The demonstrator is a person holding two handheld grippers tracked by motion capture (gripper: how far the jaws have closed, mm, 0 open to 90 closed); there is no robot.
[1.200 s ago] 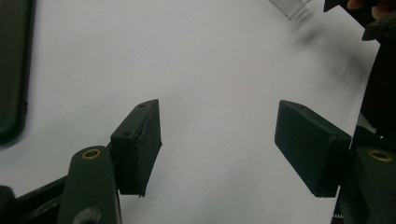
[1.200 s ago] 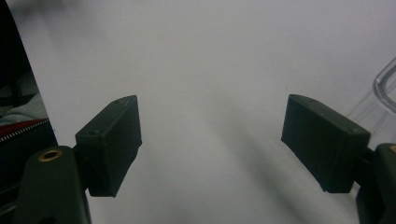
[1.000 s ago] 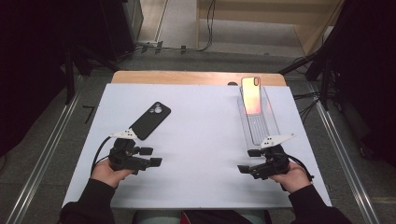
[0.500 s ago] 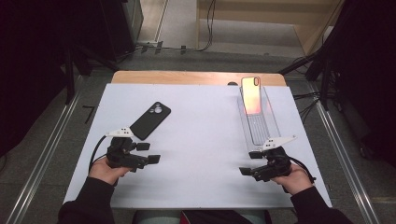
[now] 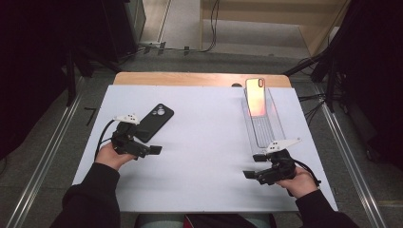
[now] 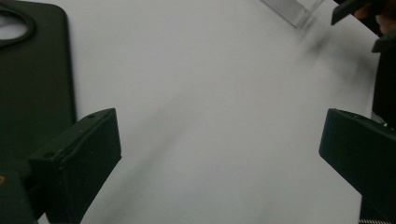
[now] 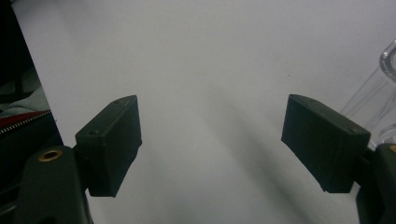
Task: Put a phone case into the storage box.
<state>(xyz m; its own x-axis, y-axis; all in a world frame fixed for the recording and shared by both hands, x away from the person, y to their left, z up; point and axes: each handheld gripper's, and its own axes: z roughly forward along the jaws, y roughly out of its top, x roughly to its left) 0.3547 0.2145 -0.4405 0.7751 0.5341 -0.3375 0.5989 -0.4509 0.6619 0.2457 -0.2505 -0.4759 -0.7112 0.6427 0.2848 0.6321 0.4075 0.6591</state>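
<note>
A black phone case (image 5: 155,122) lies flat on the white table top (image 5: 204,142), camera hole up. My left gripper (image 5: 148,141) sits just at its near edge, pointing right. Its jaws have just been opening and stand wide apart with nothing between them. In the left gripper view the case (image 6: 32,79) lies beside the left jaw of the left gripper (image 6: 219,154). A phone (image 5: 256,96) with a reddish reflective face leans on a clear plastic stand (image 5: 264,128). My right gripper (image 5: 252,166) rests open and empty in front of that stand; between the jaws of the right gripper (image 7: 210,140) is only bare table.
The wooden table edge (image 5: 199,79) runs along the back. Metal rails (image 5: 45,161) flank the table on the floor. The clear stand (image 7: 373,102) is close to the right gripper's right jaw. The right gripper (image 6: 369,18) appears far off in the left gripper view.
My left gripper has moved away from the person to the near edge of the black case, and its jaws have spread wider. The right gripper has stayed put.
</note>
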